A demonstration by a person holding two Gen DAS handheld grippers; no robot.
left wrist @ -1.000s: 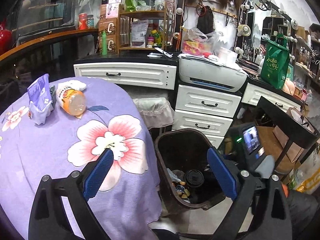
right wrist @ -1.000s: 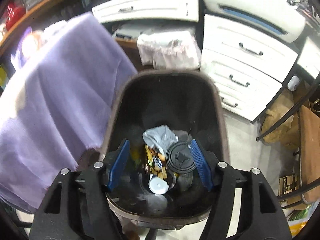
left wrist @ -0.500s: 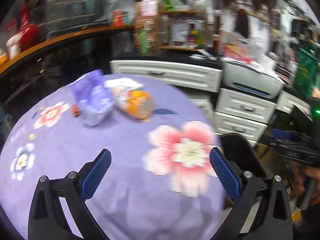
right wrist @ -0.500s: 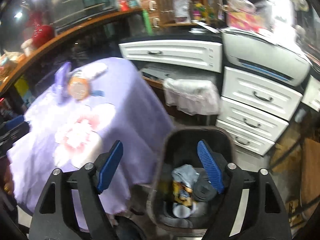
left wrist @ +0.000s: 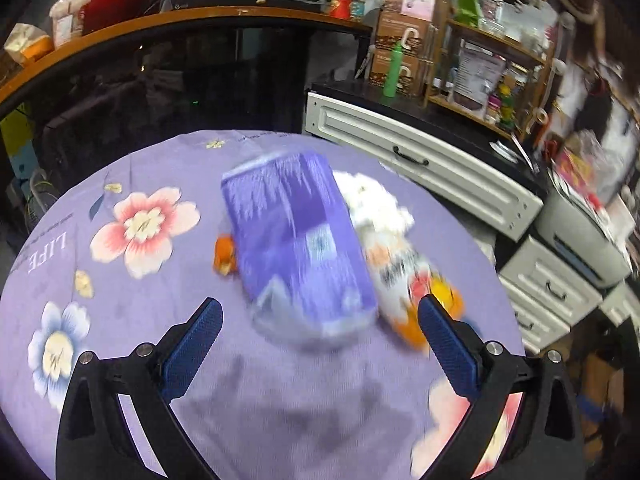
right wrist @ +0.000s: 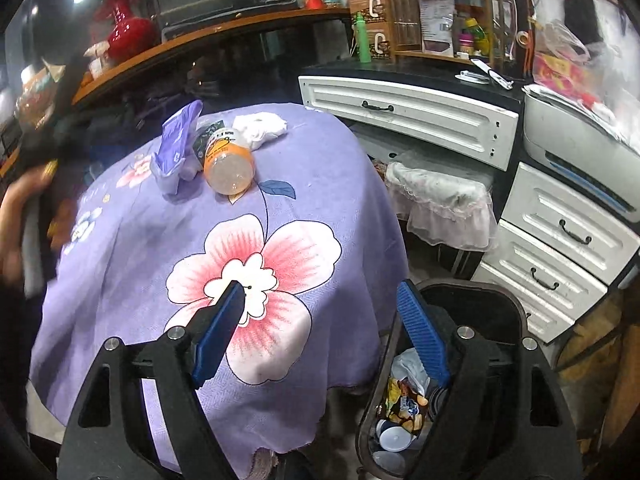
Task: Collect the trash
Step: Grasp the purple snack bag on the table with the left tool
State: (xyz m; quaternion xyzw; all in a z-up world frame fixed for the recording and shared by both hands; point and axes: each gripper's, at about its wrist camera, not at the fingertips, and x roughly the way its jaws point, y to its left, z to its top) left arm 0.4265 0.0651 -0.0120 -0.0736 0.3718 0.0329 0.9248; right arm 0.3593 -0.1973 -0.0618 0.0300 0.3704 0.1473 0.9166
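On the round table's purple flowered cloth (left wrist: 132, 312) lie a purple packet (left wrist: 296, 240), a clear bottle with an orange cap (left wrist: 400, 268), a crumpled white tissue (left wrist: 372, 200) and a small orange scrap (left wrist: 224, 256). My left gripper (left wrist: 318, 308) is open and empty, hovering just short of the packet. The right gripper (right wrist: 320, 292) is open and empty above the table's near edge, beside the dark bin (right wrist: 492, 292). From there the packet (right wrist: 176, 148), bottle (right wrist: 228, 160) and tissue (right wrist: 260, 128) lie at the far side.
The bin holds a snack wrapper (right wrist: 404, 400), lids and crumpled plastic. White drawers (right wrist: 400, 120) and a printer (right wrist: 580, 148) stand behind it on the right. A lace-covered stool (right wrist: 440, 200) sits between table and drawers. A person's blurred hand (right wrist: 16, 208) is at the left.
My left gripper swung from the bin across the table to the packet and bottle. My right gripper rose out of the bin, its jaws widened, and it now faces the table.
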